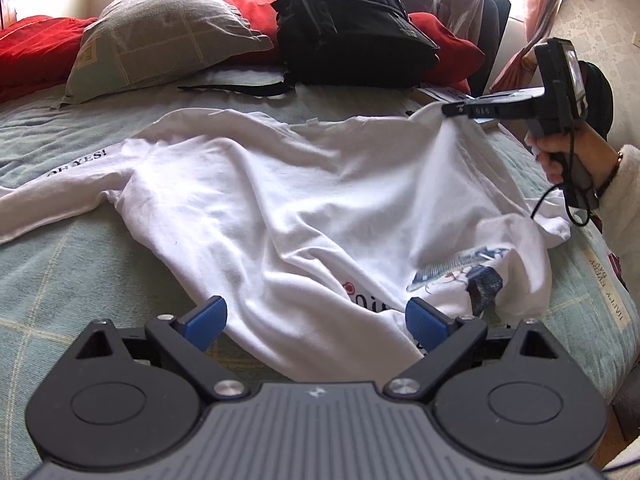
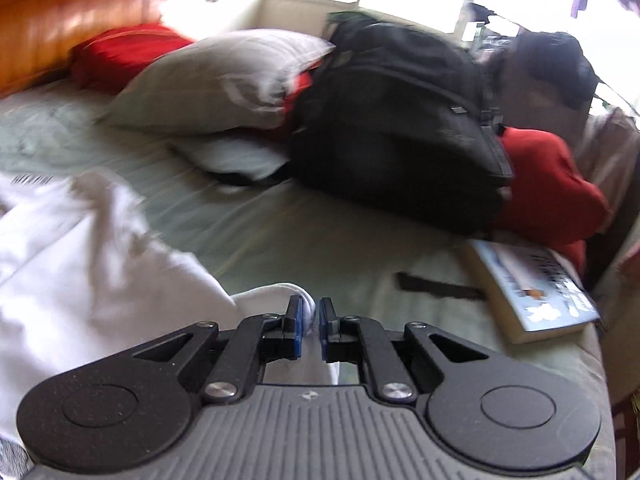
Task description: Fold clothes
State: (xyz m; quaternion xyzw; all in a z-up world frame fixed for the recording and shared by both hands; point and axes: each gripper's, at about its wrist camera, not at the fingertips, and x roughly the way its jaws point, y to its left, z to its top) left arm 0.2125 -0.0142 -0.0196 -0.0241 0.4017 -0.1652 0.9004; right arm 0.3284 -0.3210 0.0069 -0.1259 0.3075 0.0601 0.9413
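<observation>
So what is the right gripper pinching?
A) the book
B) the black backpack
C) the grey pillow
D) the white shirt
D: the right gripper is shut on a bunched edge of the white shirt, lifting it off the bed.

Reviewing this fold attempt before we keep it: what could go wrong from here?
1. The right hand-held gripper is shut on only a small pinch of the white T-shirt edge; the fabric could slip out on lifting.
2. The left hand-held gripper is open over the hem, so nothing anchors that end and the whole shirt may drag instead of folding.
3. The book and black backpack lie close by; swinging cloth could snag them.
</observation>
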